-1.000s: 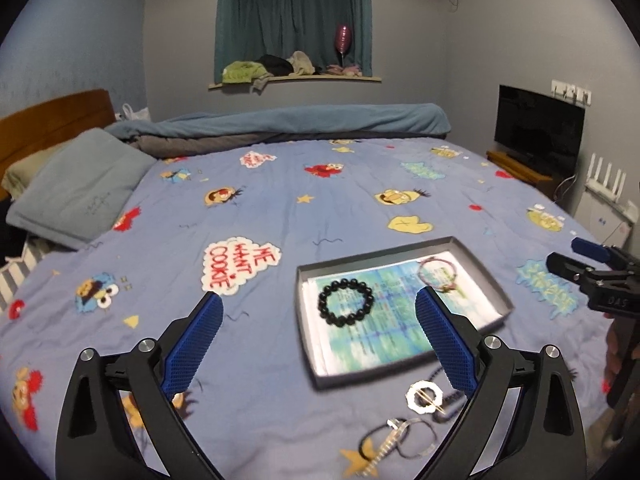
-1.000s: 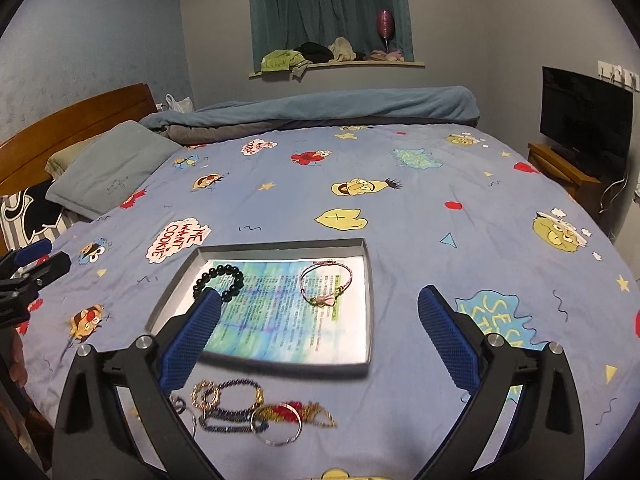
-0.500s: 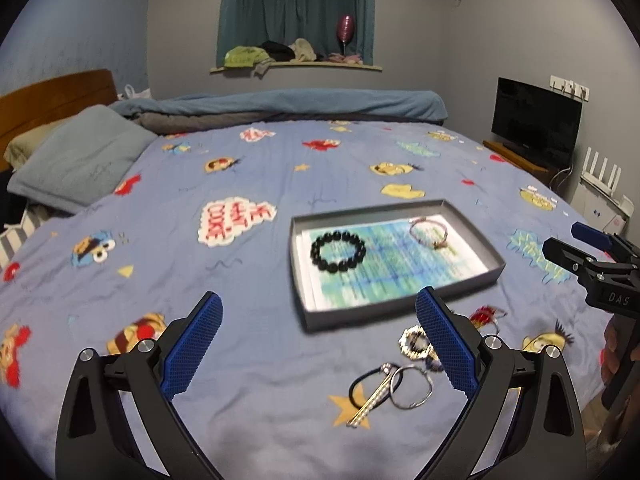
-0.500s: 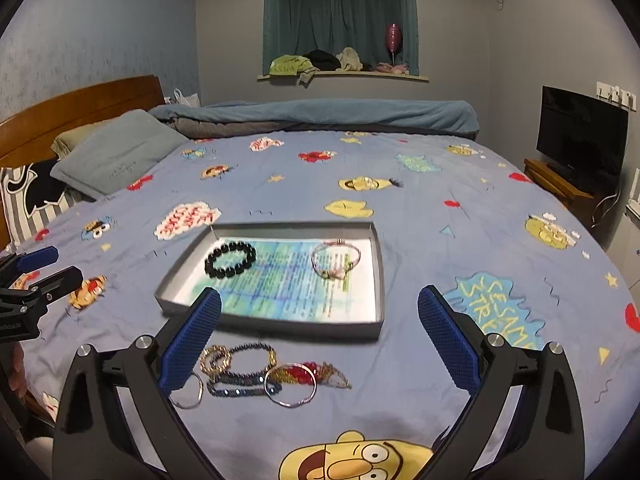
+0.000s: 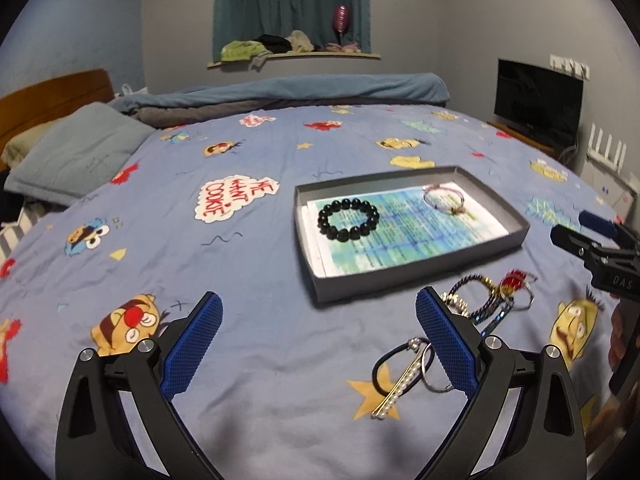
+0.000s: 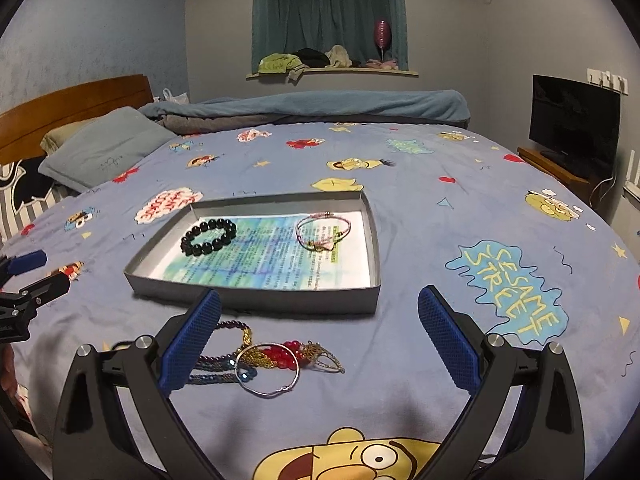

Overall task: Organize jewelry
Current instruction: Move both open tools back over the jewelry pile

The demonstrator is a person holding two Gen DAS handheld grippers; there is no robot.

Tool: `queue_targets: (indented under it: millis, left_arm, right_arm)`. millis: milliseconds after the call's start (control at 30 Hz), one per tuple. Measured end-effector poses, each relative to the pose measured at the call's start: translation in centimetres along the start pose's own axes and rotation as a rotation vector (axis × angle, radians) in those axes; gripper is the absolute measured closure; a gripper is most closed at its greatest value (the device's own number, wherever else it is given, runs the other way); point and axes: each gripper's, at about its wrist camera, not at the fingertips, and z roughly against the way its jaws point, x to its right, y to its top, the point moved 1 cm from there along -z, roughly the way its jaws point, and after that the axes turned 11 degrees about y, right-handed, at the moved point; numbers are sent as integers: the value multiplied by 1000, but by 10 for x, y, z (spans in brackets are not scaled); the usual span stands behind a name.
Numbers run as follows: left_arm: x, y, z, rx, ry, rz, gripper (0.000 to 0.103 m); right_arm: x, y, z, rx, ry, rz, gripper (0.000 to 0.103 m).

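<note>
A shallow grey tray (image 5: 424,274) (image 6: 256,300) lies on the bed, lined with a printed sheet. Inside it rest a black bead bracelet (image 5: 348,222) (image 6: 208,237) and a thin pink bracelet (image 5: 444,200) (image 6: 322,232). In front of the tray lies a loose heap of jewelry: a silver bangle (image 6: 267,370), red beads (image 6: 286,354) (image 5: 512,280), dark bead strands (image 6: 228,326) (image 5: 472,294), a black ring with a pearl clip (image 5: 400,376). My left gripper (image 5: 318,344) is open above the sheet, left of the heap. My right gripper (image 6: 320,344) is open over the heap.
The blue cartoon-print bedsheet (image 6: 460,208) covers the whole bed. A grey pillow (image 5: 76,152) and wooden headboard (image 6: 72,100) are at the left, a rolled blanket (image 6: 320,106) at the far side, a television (image 6: 574,120) at the right.
Both grippers have drawn back and lower toward the near side of the bed, so the tray sits farther off and the loose heap has come fully into view. Nothing was picked up.
</note>
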Motion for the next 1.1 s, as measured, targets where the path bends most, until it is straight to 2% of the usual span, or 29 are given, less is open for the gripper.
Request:
queue_targets:
  millis: [500,700,767,867,933,1100]
  left_arm:
    - [2,-28,-29,-126,-127,-28,7]
    - [11,-39,-29,-162,-167,-62,10]
    - [17,-41,-24,-156,-188,-83,17]
    - [29,-44,-19,-158,-221,-123,31]
    - [38,-46,-17,-155,-238,-151,40]
    - [53,-46,-13,-143,-293,-170,42]
  right_arm:
    - [15,-22,-6,-84,52,-3,6]
    - [12,-33,-8,-135,94,20,6]
    - [9,-36,-8,-149,117,22,6]
    - [5,-41,-11,-174,131,43,15]
    - [2,-44,-15,-198,131,54,26]
    - [1,-47,-18,-218,143,58,34]
